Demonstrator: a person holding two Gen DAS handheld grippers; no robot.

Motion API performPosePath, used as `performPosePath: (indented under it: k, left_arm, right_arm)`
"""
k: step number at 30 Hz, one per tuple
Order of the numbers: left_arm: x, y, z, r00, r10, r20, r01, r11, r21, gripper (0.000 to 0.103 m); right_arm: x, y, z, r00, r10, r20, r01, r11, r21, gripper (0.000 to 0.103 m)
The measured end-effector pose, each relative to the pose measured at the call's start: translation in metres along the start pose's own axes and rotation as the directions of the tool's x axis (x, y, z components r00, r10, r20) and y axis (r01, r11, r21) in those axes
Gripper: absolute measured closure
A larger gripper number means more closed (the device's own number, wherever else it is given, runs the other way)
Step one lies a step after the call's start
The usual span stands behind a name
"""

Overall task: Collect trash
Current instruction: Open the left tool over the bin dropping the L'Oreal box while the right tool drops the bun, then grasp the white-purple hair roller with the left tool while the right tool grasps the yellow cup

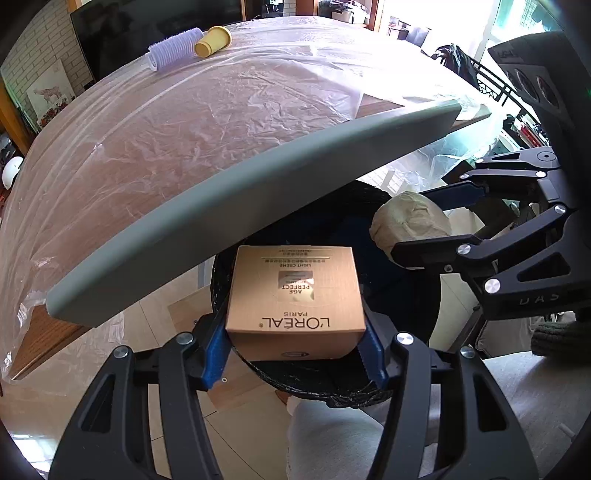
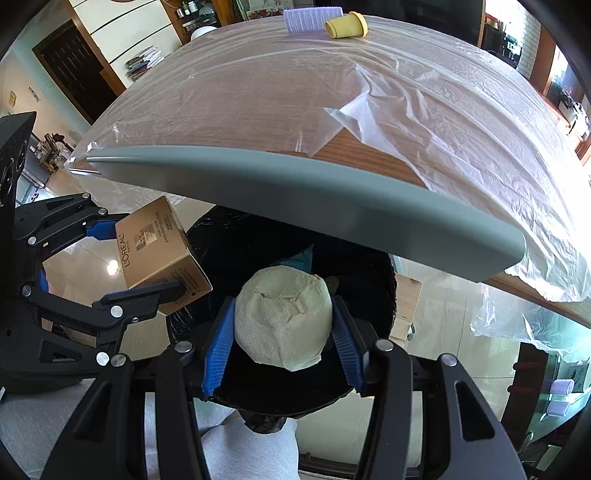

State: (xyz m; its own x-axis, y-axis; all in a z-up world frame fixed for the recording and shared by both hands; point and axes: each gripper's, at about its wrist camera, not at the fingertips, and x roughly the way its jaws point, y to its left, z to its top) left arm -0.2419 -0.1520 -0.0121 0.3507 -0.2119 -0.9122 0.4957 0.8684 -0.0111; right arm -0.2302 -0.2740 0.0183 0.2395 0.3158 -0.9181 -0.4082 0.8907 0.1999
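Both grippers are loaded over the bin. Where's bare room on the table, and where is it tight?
Free: the plastic-covered table from its grey edge back to the hair roller and yellow cup. Crowded: the bin mouth, where box and paper wad hang close together.

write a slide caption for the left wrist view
Left gripper holds a gold L'Oreal box over the black trash bin.
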Motion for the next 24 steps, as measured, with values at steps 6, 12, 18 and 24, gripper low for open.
performPosePath:
  k: [6,12,18,24]
  left_arm:
    - [-0.004,0.002,0.004,0.995,-0.096,0.015,0.096,0.995,-0.004,0.028]
    - [-0.015,0.007,0.006,0.996,-0.084,0.025,0.084,0.996,0.004,0.022]
    - [-0.059,0.024,0.014,0.987,-0.134,0.086,0.135,0.991,-0.007,0.022]
    - [-0.115,0.049,0.053,0.962,-0.083,0.259,0.085,0.996,0.005,0.006]
  right_arm:
    - [-0.006,-0.003,-0.002,0.999,0.018,0.033,-0.018,1.000,-0.002,0.035]
    - [-0.025,-0.011,-0.010,0.998,-0.026,0.061,0.027,1.000,-0.010,0.026]
    - [-0.067,-0.023,-0.006,0.987,-0.039,0.155,0.038,0.999,0.007,0.025]
    - [-0.106,-0.020,0.031,0.924,-0.144,0.354,0.164,0.986,-0.027,0.004]
